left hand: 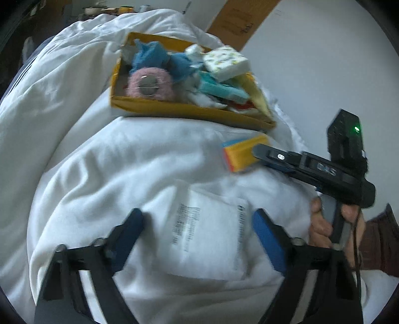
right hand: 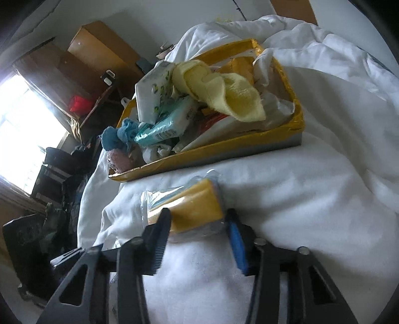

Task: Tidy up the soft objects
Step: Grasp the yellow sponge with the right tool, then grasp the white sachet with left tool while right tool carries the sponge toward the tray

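Note:
On a white duvet (left hand: 124,154) lies a wrapped pack of coloured sponges (left hand: 239,154), yellow side showing (right hand: 197,209). My right gripper (right hand: 198,221) straddles it with both pads against its wrapped sides. It enters the left wrist view (left hand: 259,150) from the right, held by a hand (left hand: 321,224). My left gripper (left hand: 198,224) stands open over a flat white plastic packet (left hand: 207,236) with printed text, its pads clear of the packet. Behind, a yellow box (left hand: 187,112) holds a pink fluffy item (left hand: 149,84), blue cloth (left hand: 152,57), tissue packs (left hand: 224,61) and a pale yellow cloth (right hand: 224,92).
The box (right hand: 224,147) sits tilted on the rumpled duvet, piled above its rim. A brown board (left hand: 242,20) leans on the white wall behind. In the right wrist view, wooden cabinets (right hand: 82,62), a bright window (right hand: 22,119) and dark clutter (right hand: 62,174) lie to the left of the bed.

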Tool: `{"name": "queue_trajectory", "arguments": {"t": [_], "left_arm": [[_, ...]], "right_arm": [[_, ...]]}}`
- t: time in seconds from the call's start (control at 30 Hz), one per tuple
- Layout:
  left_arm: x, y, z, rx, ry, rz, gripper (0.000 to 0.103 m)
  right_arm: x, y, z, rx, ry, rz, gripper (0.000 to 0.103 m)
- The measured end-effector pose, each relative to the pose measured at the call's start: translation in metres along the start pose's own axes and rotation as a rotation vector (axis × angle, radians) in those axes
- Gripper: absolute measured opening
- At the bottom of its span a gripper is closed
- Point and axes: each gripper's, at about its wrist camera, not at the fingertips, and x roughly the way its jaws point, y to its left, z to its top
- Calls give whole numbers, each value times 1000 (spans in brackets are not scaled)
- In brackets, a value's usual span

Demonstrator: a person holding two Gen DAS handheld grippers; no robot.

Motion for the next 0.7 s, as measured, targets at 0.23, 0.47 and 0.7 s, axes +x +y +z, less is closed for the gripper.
{"name": "queue_trajectory", "arguments": {"t": [0.23,0.47,0.7], "left_arm": [[3,-19,-2,82,20,31,14],[-5,-7,2,35,-14,-46,1],[-37,-10,21,-3,-153,-37,1]], "right_arm": [[-16,7,-6,-42,-63,21,23],[-45,21,-12,-124,-133,55,17],[-79,32,-15,-190,-243,32,17]]}}
